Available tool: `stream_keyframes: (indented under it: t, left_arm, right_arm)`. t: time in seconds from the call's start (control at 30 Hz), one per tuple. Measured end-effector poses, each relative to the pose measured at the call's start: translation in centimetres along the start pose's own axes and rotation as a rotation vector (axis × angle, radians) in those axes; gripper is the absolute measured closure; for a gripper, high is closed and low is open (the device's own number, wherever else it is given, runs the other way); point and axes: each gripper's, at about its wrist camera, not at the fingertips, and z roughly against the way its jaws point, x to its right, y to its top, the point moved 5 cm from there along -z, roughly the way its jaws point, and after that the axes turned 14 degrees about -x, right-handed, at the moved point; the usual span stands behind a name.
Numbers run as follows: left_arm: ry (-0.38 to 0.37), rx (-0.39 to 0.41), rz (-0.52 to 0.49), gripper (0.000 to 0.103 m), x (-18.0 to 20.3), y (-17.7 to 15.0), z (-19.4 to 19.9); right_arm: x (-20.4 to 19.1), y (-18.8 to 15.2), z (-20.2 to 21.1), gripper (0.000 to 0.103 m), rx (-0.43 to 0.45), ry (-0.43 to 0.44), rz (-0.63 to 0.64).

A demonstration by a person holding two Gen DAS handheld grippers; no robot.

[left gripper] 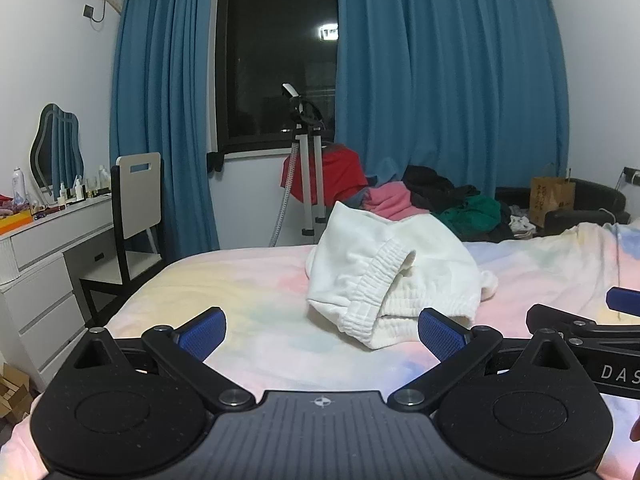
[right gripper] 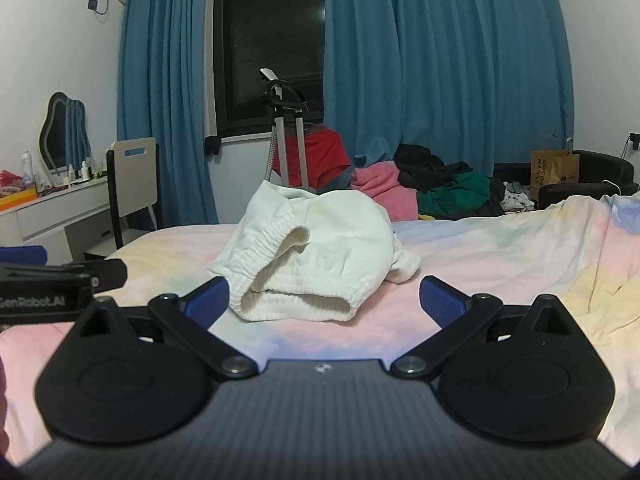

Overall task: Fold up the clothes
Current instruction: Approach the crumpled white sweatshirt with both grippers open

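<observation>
While both tongs are gaping wide and empty, a crumpled white garment (left gripper: 394, 268) is lying mid-frame on the bed (left gripper: 240, 280). The left tongs (left gripper: 322, 330) and right tongs (right gripper: 324, 300) are hovering just before it.

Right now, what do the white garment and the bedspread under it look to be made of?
White garment: looks like thick matte knit cotton, perhaps fleece; the gathered ribbed band at its opening suggests elastic. Bedspread: soft, matte woven fabric printed in pastel blotches; it wrinkles gently, so probably cotton or a blend. Neither fibre can be confirmed by sight.
</observation>
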Motion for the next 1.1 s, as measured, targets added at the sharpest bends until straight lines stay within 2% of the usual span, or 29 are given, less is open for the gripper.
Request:
stream_keyframes:
  t: [0.2, 0.43, 0.63, 0.73, 0.8, 0.9, 1.1]
  left_arm:
    - [0.003, 0.034, -0.007, 0.000, -0.3, 0.0, 0.2]
    - [0.012, 0.035, -0.018, 0.000, 0.2, 0.1, 0.4]
    - [0.008, 0.031, -0.016, 0.000, 0.2, 0.1, 0.1]
    - [0.007, 0.035, -0.020, 0.000, 0.2, 0.1, 0.1]
    - [0.008, 0.038, -0.024, 0.000, 0.3, 0.1, 0.1]
    - [0.007, 0.039, -0.025, 0.000, 0.4, 0.1, 0.1]
    - [0.009, 0.043, -0.033, 0.000, 0.6, 0.0, 0.0]
  right_arm:
    - [0.2, 0.0, 0.7, 0.000, 0.023, -0.019, 0.012]
    - [0.0, 0.3, 0.6, 0.000, 0.028, -0.007, 0.001]
    - [0.1, 0.0, 0.1, 0.000, -0.008, 0.018, -0.016]
    - [0.1, -0.1, -0.1, 0.010, -0.010, 0.013, -0.011]
    - [-0.2, -0.2, -0.1, 0.028, -0.014, 0.008, 0.006]
    - [-0.4, -0.4, -0.3, 0.036, -0.019, 0.020, 0.019]
    - [-0.5, -0.2, 0.0, 0.043, 0.010, 0.016, 0.011]
